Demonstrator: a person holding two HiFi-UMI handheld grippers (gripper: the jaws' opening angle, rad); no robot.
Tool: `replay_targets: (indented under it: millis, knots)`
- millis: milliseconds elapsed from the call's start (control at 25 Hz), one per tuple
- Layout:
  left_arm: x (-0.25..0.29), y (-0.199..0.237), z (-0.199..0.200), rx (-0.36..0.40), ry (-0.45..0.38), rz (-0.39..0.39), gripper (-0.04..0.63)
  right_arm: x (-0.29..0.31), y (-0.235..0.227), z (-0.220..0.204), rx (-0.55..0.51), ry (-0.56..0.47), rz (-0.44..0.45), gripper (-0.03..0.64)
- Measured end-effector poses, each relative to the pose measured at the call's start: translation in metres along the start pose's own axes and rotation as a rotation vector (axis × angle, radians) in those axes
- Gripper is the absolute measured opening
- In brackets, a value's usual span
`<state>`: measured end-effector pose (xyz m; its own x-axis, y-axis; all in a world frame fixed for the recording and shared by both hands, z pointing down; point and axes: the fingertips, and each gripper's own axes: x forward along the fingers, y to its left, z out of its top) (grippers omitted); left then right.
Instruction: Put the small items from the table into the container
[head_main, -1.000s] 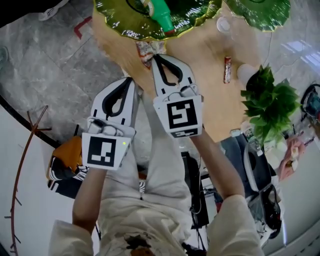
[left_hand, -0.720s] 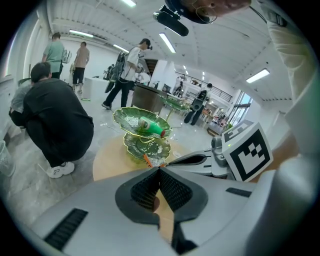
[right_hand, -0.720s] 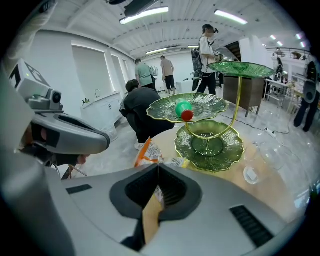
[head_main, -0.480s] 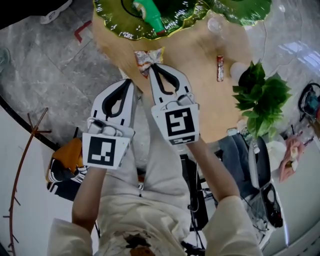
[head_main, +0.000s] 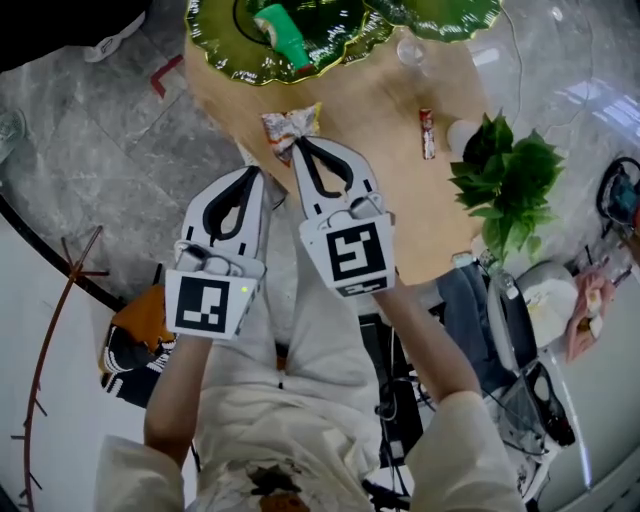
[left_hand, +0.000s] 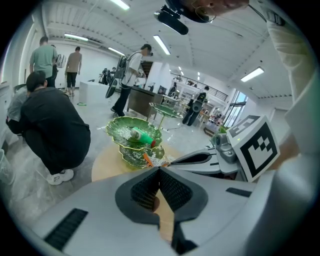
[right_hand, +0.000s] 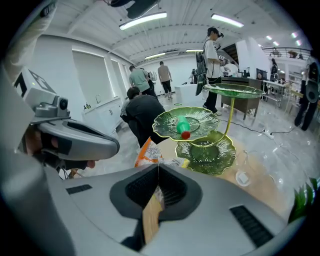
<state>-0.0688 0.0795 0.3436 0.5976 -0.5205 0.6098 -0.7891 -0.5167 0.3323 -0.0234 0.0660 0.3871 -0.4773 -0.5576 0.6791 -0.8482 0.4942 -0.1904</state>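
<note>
A crinkled snack packet (head_main: 286, 126) hangs above the near-left part of the round wooden table (head_main: 400, 200), and my right gripper (head_main: 300, 143) is shut on its edge. In the right gripper view the orange-and-white packet (right_hand: 148, 152) sticks out just past the closed tips of the right gripper (right_hand: 158, 167). My left gripper (head_main: 256, 172) hovers beside it, off the table's edge, shut and empty; its jaws meet in the left gripper view (left_hand: 159, 170). The green leaf-shaped tiered dish (head_main: 228, 52) stands at the table's far side with a green bottle (head_main: 282, 33) lying in it.
A red candy bar (head_main: 427, 133) and a small clear cup (head_main: 411, 50) lie on the table's right half. A potted plant (head_main: 505, 180) stands at the right edge. A person crouches (left_hand: 47, 130) beyond the table, and others stand further back.
Both grippers have risen. The snack packet has come up off the table with the right gripper, away from the dish in the head view.
</note>
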Motion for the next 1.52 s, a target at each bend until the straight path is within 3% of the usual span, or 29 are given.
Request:
replay_targets:
  millis: [560,1520]
  knots:
    - [-0.003,-0.012,0.025,0.052,0.003,-0.057,-0.002,-0.026,-0.007,0.025,0.021,-0.029,-0.055,0.011]
    - [0.059,-0.025,0.023,0.094,0.059,-0.122,-0.002,-0.01,-0.102,0.007,0.11,-0.065,-0.212,0.011]
